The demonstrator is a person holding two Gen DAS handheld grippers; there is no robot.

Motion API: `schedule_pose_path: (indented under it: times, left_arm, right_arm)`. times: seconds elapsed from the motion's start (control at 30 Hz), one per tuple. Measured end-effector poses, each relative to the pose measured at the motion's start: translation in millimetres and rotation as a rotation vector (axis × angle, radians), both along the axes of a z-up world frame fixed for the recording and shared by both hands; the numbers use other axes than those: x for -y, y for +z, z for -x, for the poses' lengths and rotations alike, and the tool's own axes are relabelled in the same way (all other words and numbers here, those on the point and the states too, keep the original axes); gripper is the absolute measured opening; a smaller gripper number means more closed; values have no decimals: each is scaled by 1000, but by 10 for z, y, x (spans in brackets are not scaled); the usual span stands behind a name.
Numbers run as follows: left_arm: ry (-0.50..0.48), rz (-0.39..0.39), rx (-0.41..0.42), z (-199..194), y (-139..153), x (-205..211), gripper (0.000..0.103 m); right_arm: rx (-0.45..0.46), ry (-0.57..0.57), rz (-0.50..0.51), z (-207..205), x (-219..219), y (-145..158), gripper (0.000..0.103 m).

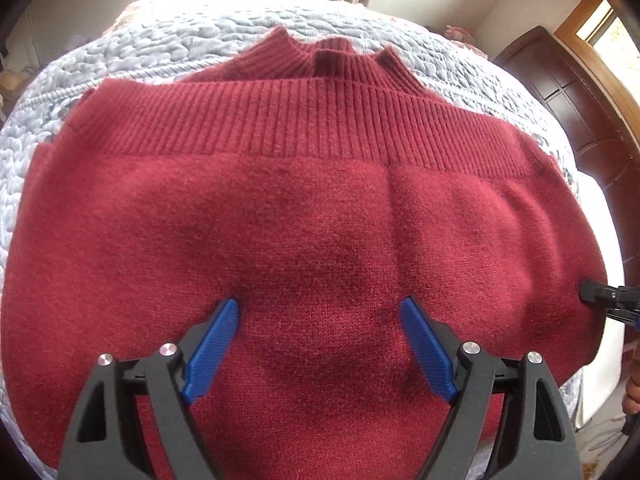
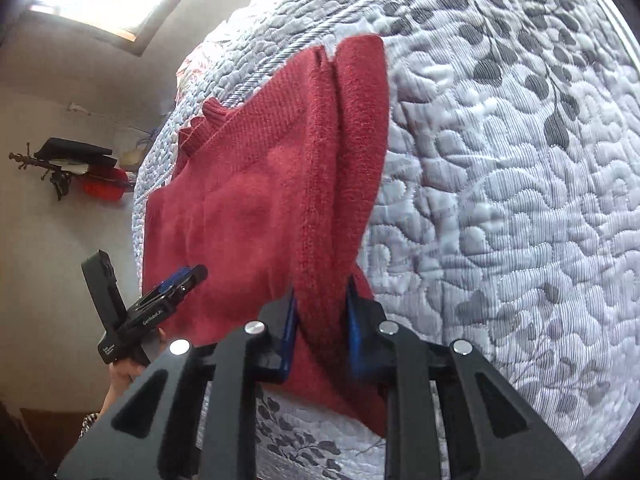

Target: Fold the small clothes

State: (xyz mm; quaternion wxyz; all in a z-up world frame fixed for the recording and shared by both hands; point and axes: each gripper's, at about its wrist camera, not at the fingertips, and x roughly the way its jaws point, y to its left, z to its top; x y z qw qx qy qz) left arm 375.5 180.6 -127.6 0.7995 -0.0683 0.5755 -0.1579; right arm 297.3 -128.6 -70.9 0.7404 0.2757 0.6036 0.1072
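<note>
Dark red knit sweater (image 1: 304, 216) lies folded on a pale quilted bedspread (image 1: 132, 48) in the left wrist view, its ribbed hem doubled up toward the collar, while the left gripper (image 1: 320, 316) hovers over the body with blue-padded jaws spread wide and nothing between them. From the right wrist view, the right gripper (image 2: 320, 300) is clamped on the sweater's side edge, a fold of red knit pinched between its blue pads (image 2: 290, 332), with the left gripper at the far side.
</note>
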Motion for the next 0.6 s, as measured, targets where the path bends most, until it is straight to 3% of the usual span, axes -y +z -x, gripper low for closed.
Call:
schedule_pose_path:
  times: [0.17, 0.3, 0.47, 0.6]
  left_arm:
    - [28, 78, 6, -51, 279, -395, 80]
    - [37, 159, 18, -118, 451, -872, 80]
    - [36, 201, -5, -206, 430, -1316, 80]
    - [39, 225, -30, -220, 392, -1520, 80]
  right_arm:
    - [17, 45, 95, -91, -639, 386, 20]
    - [20, 90, 161, -254, -1273, 469, 20]
    - [-15, 138, 220, -360, -1886, 344, 20]
    - [-79, 172, 319, -513, -2240, 17, 21]
